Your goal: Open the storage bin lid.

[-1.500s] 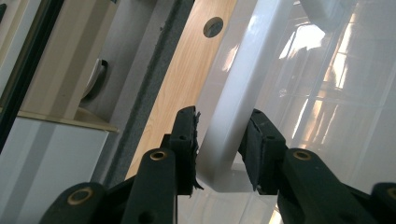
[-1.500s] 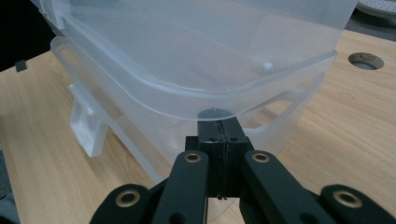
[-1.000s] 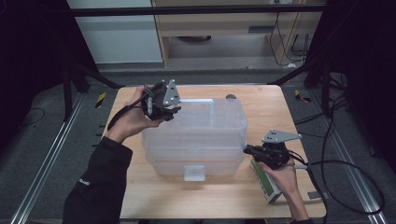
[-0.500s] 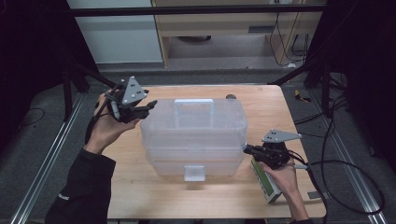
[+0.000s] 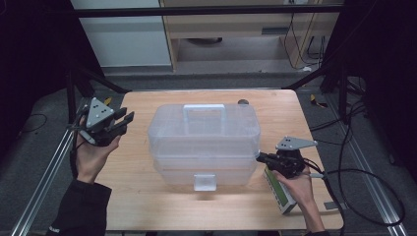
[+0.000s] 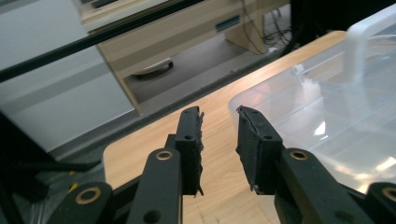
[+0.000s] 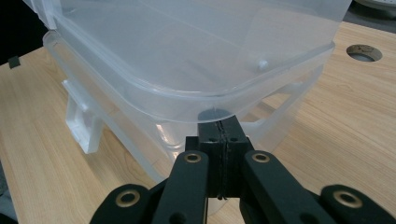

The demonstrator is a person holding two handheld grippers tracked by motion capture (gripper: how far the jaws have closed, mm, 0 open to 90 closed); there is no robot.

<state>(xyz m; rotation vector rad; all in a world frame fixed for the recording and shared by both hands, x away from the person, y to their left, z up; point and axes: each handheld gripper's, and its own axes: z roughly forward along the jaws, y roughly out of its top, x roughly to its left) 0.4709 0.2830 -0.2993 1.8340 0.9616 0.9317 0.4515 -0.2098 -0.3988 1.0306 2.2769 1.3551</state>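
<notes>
My right gripper (image 5: 260, 157), jaws pressed together with nothing between them, sits tip-first against the right end of the clear storage box (image 5: 204, 142), at about four o'clock on the tabletop (image 5: 147, 206). The box stands upright mid-table, its long axis running nine to three, white handle (image 5: 204, 109) on top and front latch (image 5: 204, 182) facing six. My left gripper (image 5: 125, 123), at nine o'clock off the box, has just been closing, jaws parted on nothing.
</notes>
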